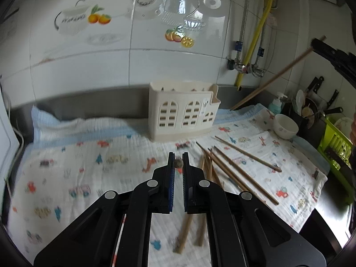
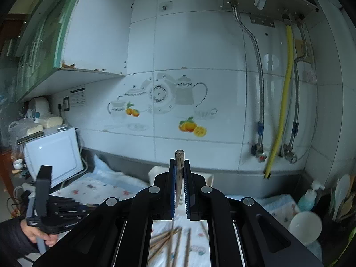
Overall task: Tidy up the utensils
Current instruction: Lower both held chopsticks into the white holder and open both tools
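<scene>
My left gripper (image 1: 178, 155) is shut on a wooden chopstick (image 1: 178, 163) whose end shows between the tips, with its shaft running down under the jaws. A cream utensil holder (image 1: 182, 111) stands upright at the back of the patterned cloth (image 1: 89, 166). Several loose chopsticks (image 1: 233, 166) lie on the cloth to the right of my left gripper. My right gripper (image 2: 179, 163) is shut on another chopstick (image 2: 179, 155), held high above the counter; it also shows at the left wrist view's right edge (image 1: 273, 75). The holder's rim (image 2: 155, 171) shows just beyond it.
A white bowl (image 1: 285, 126) sits at the cloth's right edge, beside a soap bottle (image 1: 276, 105), a dark utensil rack with knives (image 1: 311, 109) and a green dish rack (image 1: 336, 140). A white appliance (image 2: 53, 153) stands at the far left. Pipes and a yellow hose (image 2: 282, 102) run down the tiled wall.
</scene>
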The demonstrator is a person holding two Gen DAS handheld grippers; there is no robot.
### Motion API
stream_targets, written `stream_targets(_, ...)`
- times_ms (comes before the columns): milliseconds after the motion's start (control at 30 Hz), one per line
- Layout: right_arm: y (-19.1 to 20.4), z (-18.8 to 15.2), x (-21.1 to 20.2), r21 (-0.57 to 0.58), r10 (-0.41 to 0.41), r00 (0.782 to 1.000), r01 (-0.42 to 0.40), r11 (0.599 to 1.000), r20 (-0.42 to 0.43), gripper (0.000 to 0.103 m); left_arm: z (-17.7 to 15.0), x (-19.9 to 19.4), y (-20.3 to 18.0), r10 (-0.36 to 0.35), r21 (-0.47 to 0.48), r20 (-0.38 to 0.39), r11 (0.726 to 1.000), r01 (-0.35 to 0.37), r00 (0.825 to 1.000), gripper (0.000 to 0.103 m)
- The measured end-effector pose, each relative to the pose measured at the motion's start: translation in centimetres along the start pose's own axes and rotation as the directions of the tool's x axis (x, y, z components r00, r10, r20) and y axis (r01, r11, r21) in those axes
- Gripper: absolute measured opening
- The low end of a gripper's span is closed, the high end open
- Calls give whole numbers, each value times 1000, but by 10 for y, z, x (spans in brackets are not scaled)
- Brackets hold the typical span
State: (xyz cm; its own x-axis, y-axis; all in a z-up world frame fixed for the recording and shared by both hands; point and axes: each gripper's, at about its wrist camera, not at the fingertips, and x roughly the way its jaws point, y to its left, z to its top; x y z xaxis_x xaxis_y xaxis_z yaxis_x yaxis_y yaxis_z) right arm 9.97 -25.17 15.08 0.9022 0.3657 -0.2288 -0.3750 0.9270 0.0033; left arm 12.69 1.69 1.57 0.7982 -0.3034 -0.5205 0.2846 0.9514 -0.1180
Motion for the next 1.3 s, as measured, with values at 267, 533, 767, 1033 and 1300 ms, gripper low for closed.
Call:
stream_targets(267, -16, 21, 56, -18, -70, 997, 70, 997, -13, 7, 55, -3, -14, 10, 99, 56, 995, -16, 998, 4)
stream_targets(533, -26, 15, 117, -56, -94, 991, 89, 995, -98, 7, 111, -15, -24, 14, 142, 150, 989, -36, 989, 4)
stream_targets(767, -35, -1, 144, -54, -95, 982, 88, 995, -161, 7, 166, -21, -33, 45, 168, 277, 981, -95, 960, 4)
stream_targets(1033, -45, -8, 144, -48, -106, 982, 99, 994, -157, 22, 189, 24, -13, 89, 108, 250, 987, -120, 964, 4)
stream_targets(1300, -52, -13, 108, -24, -102, 988, 100, 995, -119, 30, 182, 58, 6, 65, 53, 176, 996, -76, 982, 5)
